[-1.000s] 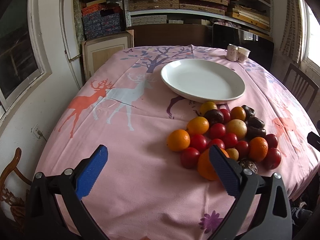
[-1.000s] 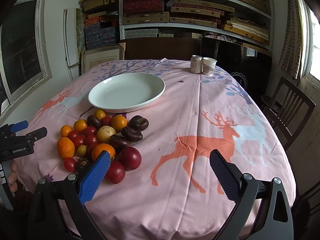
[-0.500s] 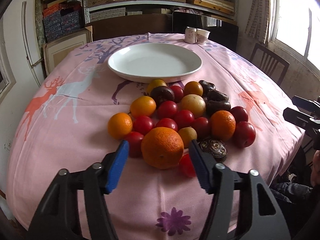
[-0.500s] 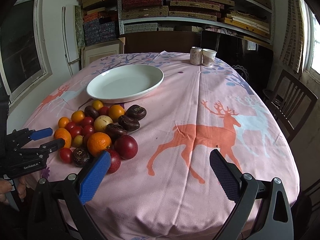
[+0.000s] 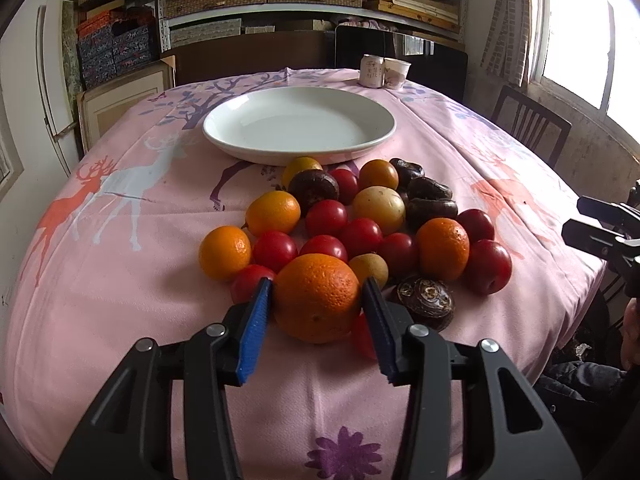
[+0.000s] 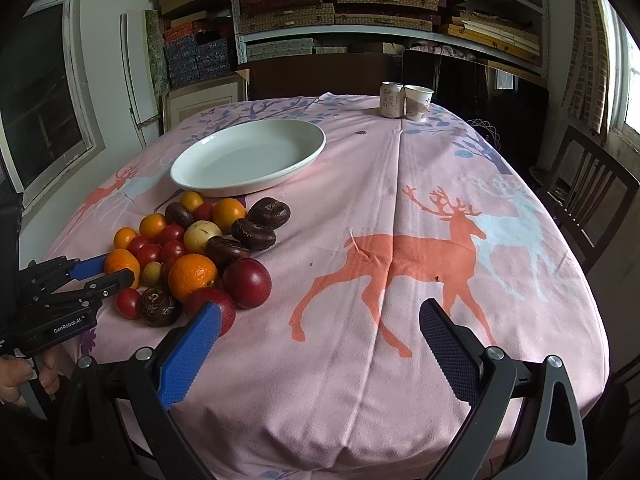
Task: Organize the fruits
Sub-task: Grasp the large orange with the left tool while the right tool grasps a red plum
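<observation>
- The orange (image 5: 316, 298) is round with dimpled peel, no long axis to tell; it sits at the near edge of the fruit pile (image 5: 360, 220), on the pink cloth (image 5: 120, 280).
- The left gripper (image 5: 318, 294) has just been closing; its ribbed blue pads (image 5: 256, 320) now press the orange's two sides.
- The right gripper (image 6: 316, 328) hangs with jaws wide apart over bare cloth, nothing between them.
- A smooth white oval plate (image 5: 248, 148) lies just behind the pile, empty.
</observation>
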Tool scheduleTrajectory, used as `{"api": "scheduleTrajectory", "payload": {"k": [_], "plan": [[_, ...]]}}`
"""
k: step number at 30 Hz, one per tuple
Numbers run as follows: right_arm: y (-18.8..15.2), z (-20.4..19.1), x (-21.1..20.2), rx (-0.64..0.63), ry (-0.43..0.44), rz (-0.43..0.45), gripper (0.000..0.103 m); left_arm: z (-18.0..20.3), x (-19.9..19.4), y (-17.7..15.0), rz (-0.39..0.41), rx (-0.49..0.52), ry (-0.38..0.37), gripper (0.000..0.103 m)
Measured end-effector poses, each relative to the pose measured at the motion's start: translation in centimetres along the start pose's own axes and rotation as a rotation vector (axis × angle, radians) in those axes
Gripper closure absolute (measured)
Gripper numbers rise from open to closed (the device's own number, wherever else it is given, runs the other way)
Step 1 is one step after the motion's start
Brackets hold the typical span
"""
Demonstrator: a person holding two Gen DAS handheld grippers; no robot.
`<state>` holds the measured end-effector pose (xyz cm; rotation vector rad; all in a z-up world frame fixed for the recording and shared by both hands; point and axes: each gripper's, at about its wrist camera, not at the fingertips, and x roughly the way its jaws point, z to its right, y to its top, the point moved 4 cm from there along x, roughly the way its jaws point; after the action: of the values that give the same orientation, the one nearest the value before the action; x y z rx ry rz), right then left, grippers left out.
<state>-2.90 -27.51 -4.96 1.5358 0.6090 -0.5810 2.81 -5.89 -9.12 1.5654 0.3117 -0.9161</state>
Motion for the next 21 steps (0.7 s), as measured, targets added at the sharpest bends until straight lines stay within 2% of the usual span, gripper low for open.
{"api": "scheduleTrajectory", "payload": {"k": [2,4,6,11,15,19,21], "plan": [[-0.2,-0.3,0.3,-0.006,0.024,-0.012,0.006,-0.1,-0.6,0.1,0.012,-0.008,-0.008,0.059],[-0.4,-1.0,0.9,-0.018,0.069,-0.037,0.013,-0.2,-1.7,0.3,0.041,0.003,0.016,0.059],[-0.7,-2.2,1.6,-0.039,0.126,-0.064,0.016,-0.4,-2.7,0.6,0.063,0.000,0.016,0.059],[-1.1,-5.3,3.5,-0.106,0.194,-0.106,0.026,-1.5,-4.2,1.0,0.085,-0.026,0.034,0.059],[-1.4,-6.6,5.4,-0.095,0.246,-0.165,0.055,-2.0,-4.0,0.7,0.073,-0.040,0.031,0.059],[-1.3,-6.9,5.7,-0.081,0.251,-0.161,0.064,-2.1,-3.7,0.4,0.065,-0.040,0.025,0.059],[-1.3,-6.6,5.4,-0.058,0.270,-0.159,0.064,-2.1,-3.6,0.3,0.065,-0.038,0.025,0.059]]}}
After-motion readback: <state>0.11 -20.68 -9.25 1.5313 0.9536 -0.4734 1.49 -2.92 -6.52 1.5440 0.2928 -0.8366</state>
